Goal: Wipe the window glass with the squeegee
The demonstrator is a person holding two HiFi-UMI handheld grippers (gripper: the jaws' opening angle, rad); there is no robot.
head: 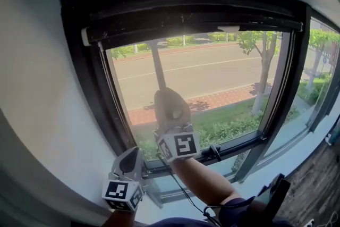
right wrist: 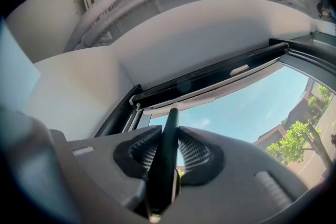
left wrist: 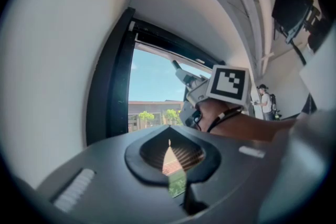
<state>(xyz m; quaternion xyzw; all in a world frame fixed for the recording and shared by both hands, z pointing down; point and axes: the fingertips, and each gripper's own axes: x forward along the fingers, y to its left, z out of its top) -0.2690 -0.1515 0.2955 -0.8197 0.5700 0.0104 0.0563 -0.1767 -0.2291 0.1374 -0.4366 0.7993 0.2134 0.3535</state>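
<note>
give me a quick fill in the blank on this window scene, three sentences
The right tongs are shut on the ___'s dark handle.
The left tongs hold ___.
In the head view, the ___ tongs reach higher up the window glass.
Missing words: squeegee; nothing; right.

Count:
- 2 grippers: left gripper [head: 131, 152], right gripper [head: 169, 95]
- 2 marker cubes: left cube [head: 122, 193], right cube [head: 183, 145]
- 1 squeegee [right wrist: 167, 149]
- 1 window [head: 212, 74] ahead, plus 1 side pane [head: 325, 48] to its right
- 2 trees outside: near tree [head: 263, 80], far tree [head: 317, 69]
- 1 bystander [left wrist: 264, 102] in the background
</note>
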